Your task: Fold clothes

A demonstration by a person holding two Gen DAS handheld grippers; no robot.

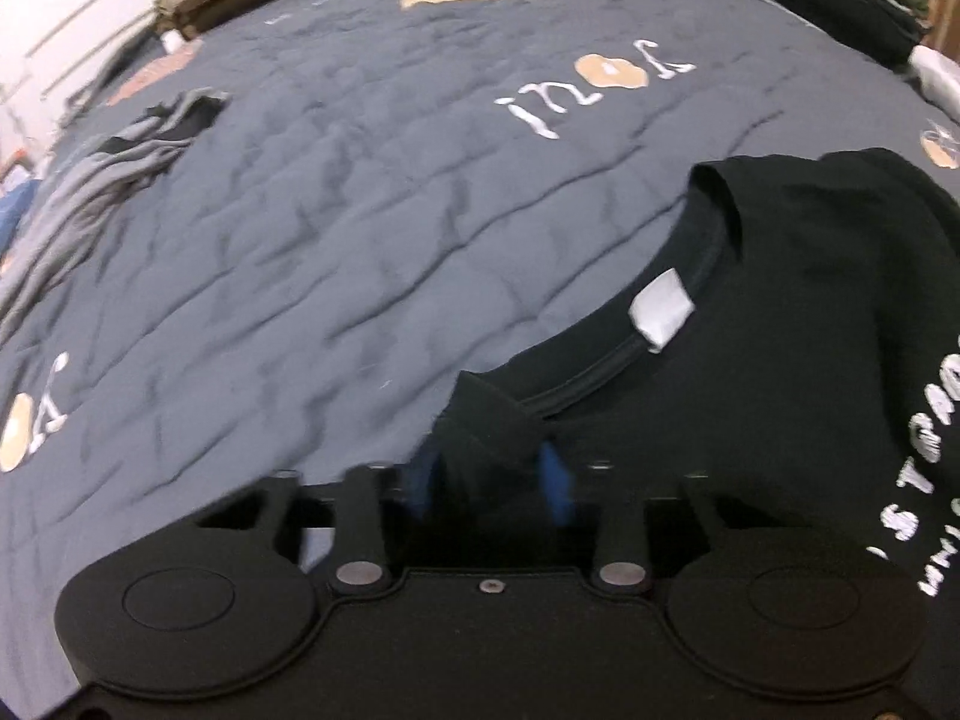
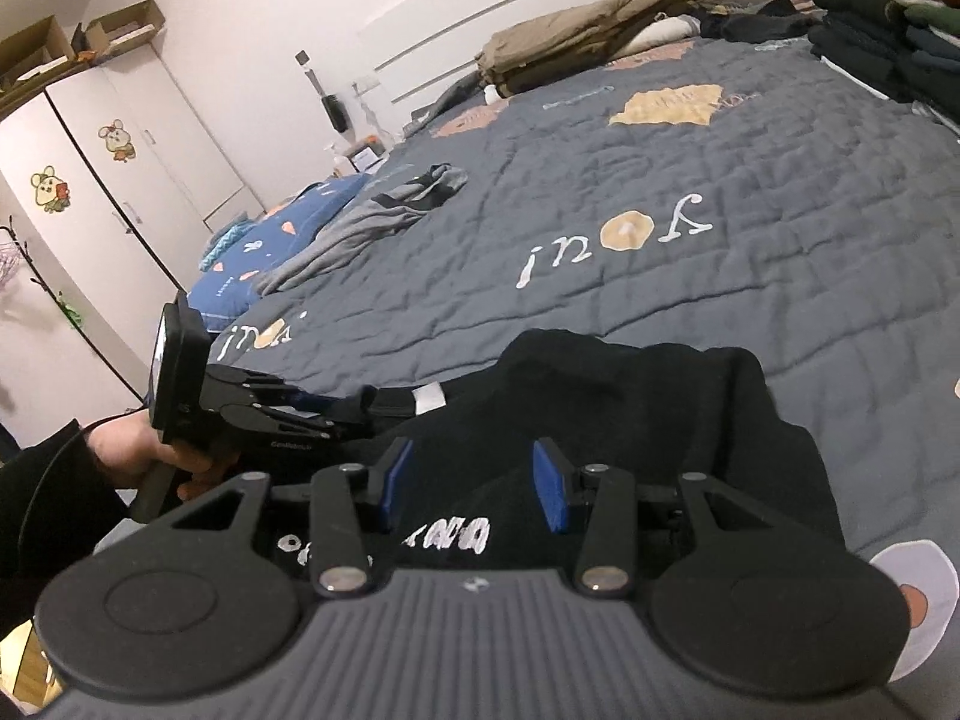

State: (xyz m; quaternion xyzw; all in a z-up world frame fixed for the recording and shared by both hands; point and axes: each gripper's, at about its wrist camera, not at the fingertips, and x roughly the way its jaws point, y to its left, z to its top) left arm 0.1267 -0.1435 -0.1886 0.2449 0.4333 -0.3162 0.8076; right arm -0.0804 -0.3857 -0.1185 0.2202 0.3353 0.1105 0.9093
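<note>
Left gripper, low centre of its view, pinches a shoulder fold of the black shirt lying on the quilt. Right gripper hovers agape over the shirt, empty. Soft, light, limp cloth; seams and collar edge seem best holds.

Black shirt — in left tongs

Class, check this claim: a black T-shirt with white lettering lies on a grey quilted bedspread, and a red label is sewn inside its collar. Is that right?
One detail is wrong: the label inside the collar is white, not red, as the left wrist view shows. The rest stands: the black T-shirt with white lettering lies on the grey quilted bedspread.
</note>
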